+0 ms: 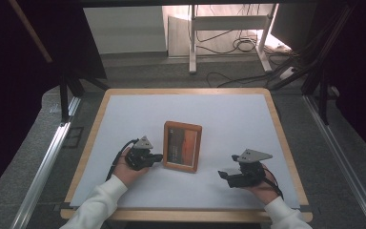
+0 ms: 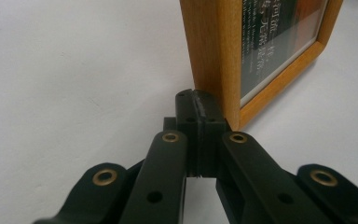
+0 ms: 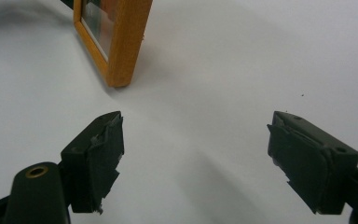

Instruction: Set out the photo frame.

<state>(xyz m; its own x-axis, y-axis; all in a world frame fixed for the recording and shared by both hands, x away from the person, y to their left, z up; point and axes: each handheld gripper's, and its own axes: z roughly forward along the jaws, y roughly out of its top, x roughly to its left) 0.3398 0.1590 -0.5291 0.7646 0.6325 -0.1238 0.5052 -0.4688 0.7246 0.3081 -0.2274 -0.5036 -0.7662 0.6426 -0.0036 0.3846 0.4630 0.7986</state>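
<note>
The wooden picture frame [image 1: 182, 146] is lying mid-mat with its long axis running away from the person, the left gripper [image 1: 158, 157], jaws pressed together, touching its left edge while the right gripper [image 1: 222, 173] is waiting spread apart, farther off.

Left gripper [image 1: 158, 157] is held low in the left hand [image 1: 126, 169], its 2 jaws pressed together with no gap. Right gripper [image 1: 225, 175] is held low in the right hand [image 1: 262, 183], its 2 jaws spread wide apart with nothing between. Both forearms are sleeved in white.
</note>
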